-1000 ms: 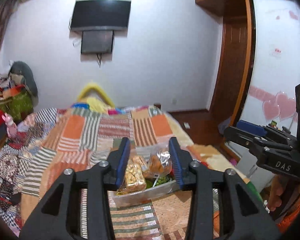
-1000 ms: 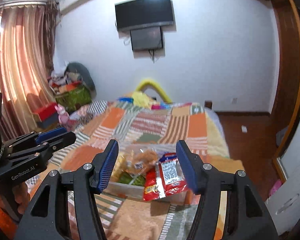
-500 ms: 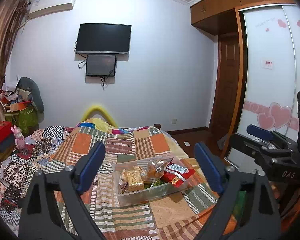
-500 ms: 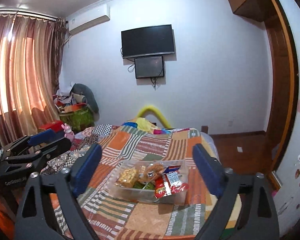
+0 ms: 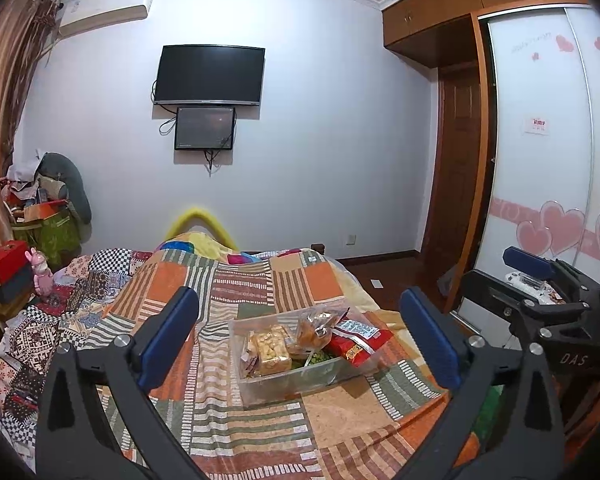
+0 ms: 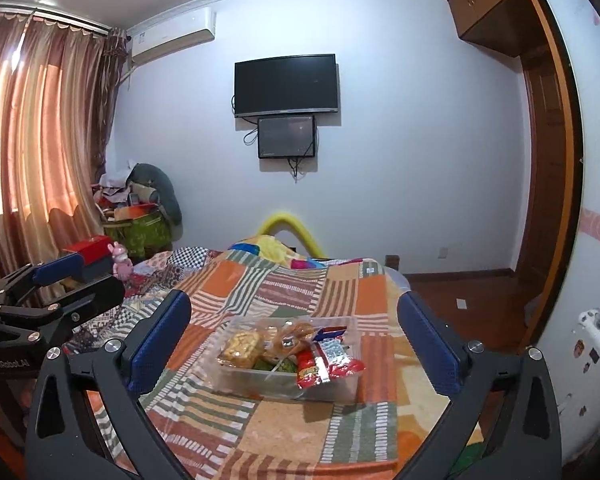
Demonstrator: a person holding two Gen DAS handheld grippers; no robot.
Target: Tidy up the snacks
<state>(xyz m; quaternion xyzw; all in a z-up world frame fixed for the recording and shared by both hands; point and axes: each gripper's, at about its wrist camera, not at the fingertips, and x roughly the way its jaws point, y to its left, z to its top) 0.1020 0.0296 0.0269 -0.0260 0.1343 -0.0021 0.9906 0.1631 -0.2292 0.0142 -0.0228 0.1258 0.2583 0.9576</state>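
Observation:
A clear plastic box (image 5: 300, 380) sits on the patchwork bedspread, a short way ahead of both grippers. It holds a yellow biscuit pack (image 5: 270, 346), a crinkled orange snack bag (image 5: 314, 330) and a red packet (image 5: 356, 338) that overhangs its right rim. In the right wrist view the same box (image 6: 260, 380) shows the red packet (image 6: 320, 360) at its near corner. My left gripper (image 5: 296, 300) is opening, with wide jaws and nothing between them. My right gripper (image 6: 294, 304) is opening too and is empty. Each gripper shows at the edge of the other's view.
The bedspread (image 5: 240, 288) covers the bed to its foot edge near me. A wardrobe with sliding doors (image 5: 540, 160) stands on the right, a pile of bags (image 6: 140, 220) and curtains (image 6: 40, 140) on the left. A white appliance (image 6: 596, 360) is at the right.
Both grippers have drawn back from the box and their jaws have spread from narrow to wide. The snacks stayed in the box.

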